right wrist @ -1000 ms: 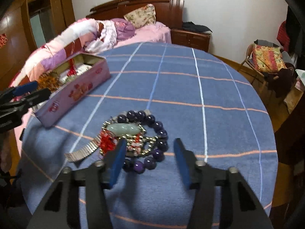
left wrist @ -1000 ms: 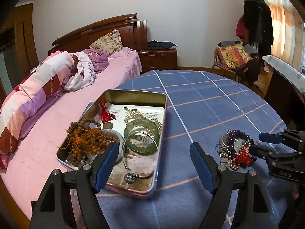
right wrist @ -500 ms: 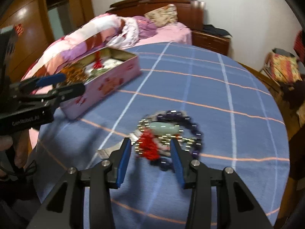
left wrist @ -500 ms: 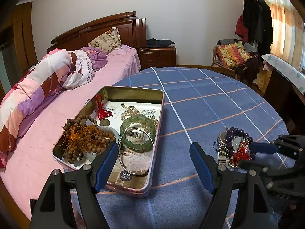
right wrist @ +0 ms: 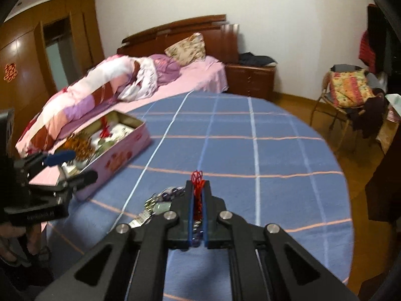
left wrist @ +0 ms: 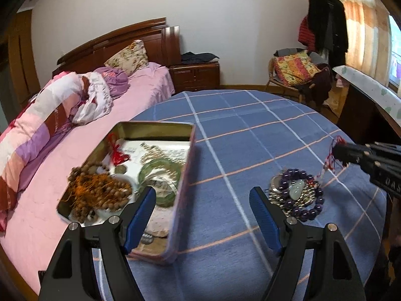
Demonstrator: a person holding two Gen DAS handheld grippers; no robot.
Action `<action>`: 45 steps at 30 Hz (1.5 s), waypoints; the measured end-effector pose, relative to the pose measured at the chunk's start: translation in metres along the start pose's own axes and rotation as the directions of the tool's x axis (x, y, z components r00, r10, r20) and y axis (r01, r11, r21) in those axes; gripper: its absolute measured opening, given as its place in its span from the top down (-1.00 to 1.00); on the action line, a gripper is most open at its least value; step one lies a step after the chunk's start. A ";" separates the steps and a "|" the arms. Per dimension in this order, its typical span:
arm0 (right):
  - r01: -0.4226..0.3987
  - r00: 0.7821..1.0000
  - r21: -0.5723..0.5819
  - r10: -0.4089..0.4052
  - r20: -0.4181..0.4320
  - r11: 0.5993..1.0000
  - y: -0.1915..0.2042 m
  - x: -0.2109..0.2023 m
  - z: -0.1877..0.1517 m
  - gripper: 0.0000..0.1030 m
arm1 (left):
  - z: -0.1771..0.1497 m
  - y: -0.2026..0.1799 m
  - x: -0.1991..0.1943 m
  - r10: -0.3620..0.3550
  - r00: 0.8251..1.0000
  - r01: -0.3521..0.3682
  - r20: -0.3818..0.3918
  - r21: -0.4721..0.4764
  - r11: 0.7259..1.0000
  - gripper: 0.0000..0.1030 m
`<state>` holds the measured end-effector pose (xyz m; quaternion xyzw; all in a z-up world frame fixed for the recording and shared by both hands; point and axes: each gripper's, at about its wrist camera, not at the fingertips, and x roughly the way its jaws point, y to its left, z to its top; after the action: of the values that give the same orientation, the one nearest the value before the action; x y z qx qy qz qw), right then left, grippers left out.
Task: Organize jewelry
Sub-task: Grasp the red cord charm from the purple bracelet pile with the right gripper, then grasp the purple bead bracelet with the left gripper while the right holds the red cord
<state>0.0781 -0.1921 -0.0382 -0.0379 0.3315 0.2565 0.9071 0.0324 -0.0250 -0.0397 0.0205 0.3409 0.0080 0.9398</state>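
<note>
A pile of jewelry (left wrist: 295, 197) with a purple bead bracelet (left wrist: 310, 209) and a pale green stone lies on the blue checked tablecloth (left wrist: 238, 135). My right gripper (right wrist: 198, 184) is shut on a red knotted cord (right wrist: 197, 175). In the left wrist view the red knotted cord (left wrist: 330, 159) hangs from the right gripper (left wrist: 337, 151), raised above the pile. An open pink tin (left wrist: 184, 175) holds brown beads (left wrist: 97, 190), a green bangle and a red tassel. My left gripper (left wrist: 201, 200) stands open and empty between tin and pile.
The round table's edge curves close on the right (right wrist: 345, 188). A bed with a pink cover (left wrist: 75, 138) lies left of the tin. A chair with a patterned cushion (left wrist: 294, 69) and a dark desk (left wrist: 363, 115) stand to the right.
My right gripper closed its jaws on the red cord in the pile and rose with it. The left gripper stayed open and shifted only slightly.
</note>
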 end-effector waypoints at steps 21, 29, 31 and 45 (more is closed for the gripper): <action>0.066 0.992 0.111 -0.077 0.101 0.992 -0.041 -0.027 0.009 0.86 | 0.018 -0.075 0.053 -0.182 0.978 0.196 -0.098 0.156 0.968 -0.42; 0.077 0.991 0.140 -0.091 0.101 0.987 -0.051 -0.029 0.005 0.86 | 0.013 -0.084 0.075 -0.218 0.956 0.250 -0.194 0.159 0.955 0.40; 0.070 0.992 0.137 -0.084 0.096 0.988 -0.048 -0.026 0.003 0.86 | 0.013 -0.087 0.071 -0.218 0.958 0.252 -0.188 0.179 0.951 0.44; 0.041 0.994 0.120 -0.053 0.092 0.992 -0.041 -0.024 0.001 0.86 | 0.047 -0.067 -0.005 -0.296 0.955 0.292 0.008 0.137 0.946 0.75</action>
<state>0.0826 -0.2378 -0.0269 0.0203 0.3016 0.2165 0.9283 0.0594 -0.0937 -0.0033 0.0330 0.3266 -0.1556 0.9317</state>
